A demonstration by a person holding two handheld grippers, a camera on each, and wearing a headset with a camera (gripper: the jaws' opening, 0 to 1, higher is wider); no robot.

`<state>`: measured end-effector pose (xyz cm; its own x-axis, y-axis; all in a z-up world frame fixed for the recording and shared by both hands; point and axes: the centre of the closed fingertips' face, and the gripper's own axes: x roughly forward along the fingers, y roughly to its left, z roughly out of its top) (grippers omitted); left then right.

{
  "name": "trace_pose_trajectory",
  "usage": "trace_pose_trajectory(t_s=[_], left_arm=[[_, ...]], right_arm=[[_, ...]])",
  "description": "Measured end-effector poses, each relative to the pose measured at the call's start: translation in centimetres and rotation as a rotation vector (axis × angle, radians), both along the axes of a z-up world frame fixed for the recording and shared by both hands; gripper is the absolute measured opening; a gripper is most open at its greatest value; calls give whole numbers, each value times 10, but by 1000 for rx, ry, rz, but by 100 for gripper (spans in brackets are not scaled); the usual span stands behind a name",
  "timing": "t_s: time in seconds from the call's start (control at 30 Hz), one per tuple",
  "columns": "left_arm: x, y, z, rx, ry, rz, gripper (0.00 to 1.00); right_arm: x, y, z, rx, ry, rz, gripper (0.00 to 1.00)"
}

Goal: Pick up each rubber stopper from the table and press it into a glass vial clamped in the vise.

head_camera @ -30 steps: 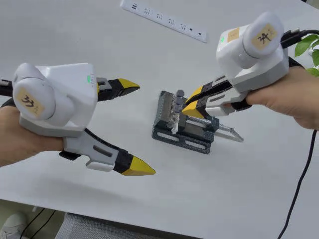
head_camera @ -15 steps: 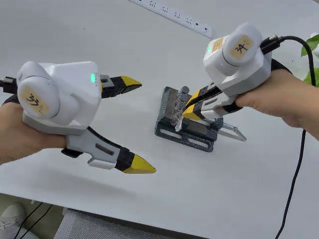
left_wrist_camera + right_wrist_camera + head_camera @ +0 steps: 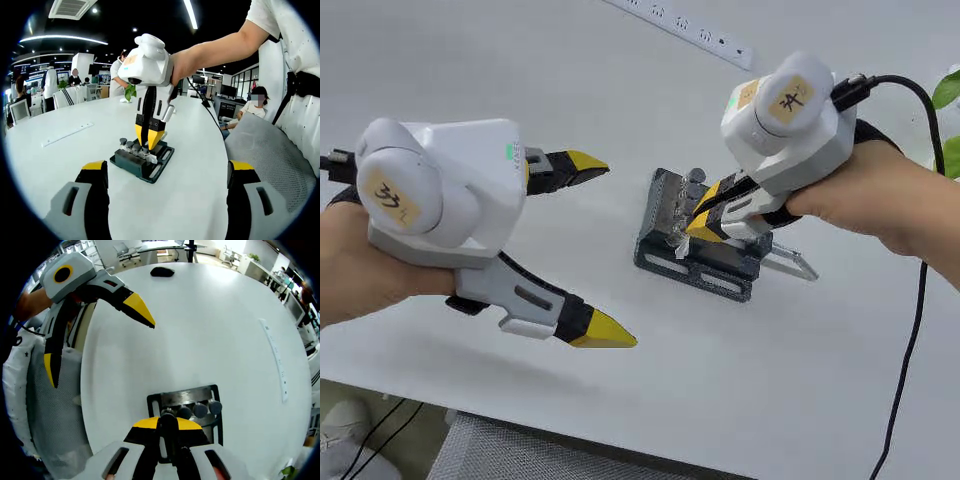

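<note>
A small black vise (image 3: 703,268) stands mid-table and clamps a row of glass vials (image 3: 672,238). Grey rubber stoppers (image 3: 207,408) cap three of the vials. My right gripper (image 3: 696,224) reaches down over the near end of the row, shut on a dark rubber stopper (image 3: 168,418) right at the vise (image 3: 186,399). In the left gripper view the right gripper (image 3: 149,140) points straight down onto the vise (image 3: 143,161). My left gripper (image 3: 598,250) hovers wide open left of the vise, nothing between its jaws; its own view shows it as (image 3: 167,170).
A white power strip (image 3: 692,32) lies at the table's far edge. A black cable (image 3: 910,350) trails from the right gripper off the right side. A green plant (image 3: 948,90) sits at far right. A small black object (image 3: 162,271) lies far across the table.
The right gripper has come in lower and closer over the vial row in the vise. The left gripper has stayed open in place. The head camera has shifted slightly.
</note>
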<state>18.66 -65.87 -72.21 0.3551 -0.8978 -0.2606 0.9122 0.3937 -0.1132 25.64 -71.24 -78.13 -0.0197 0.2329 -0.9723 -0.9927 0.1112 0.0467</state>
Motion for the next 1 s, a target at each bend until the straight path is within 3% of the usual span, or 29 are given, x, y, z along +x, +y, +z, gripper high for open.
trace_pose_trajectory(t_s=[0.33, 0.53, 1.0], left_arm=[[1, 1, 0, -3, -1, 4, 99], [4, 2, -1, -11, 4, 8, 99], [4, 2, 1, -16, 7, 16, 99]], right_arm=[[1, 0, -4, -44, -1, 26, 5], [0, 0, -3, -40, 7, 12, 5], [0, -1, -2, -93, 2, 64, 5]])
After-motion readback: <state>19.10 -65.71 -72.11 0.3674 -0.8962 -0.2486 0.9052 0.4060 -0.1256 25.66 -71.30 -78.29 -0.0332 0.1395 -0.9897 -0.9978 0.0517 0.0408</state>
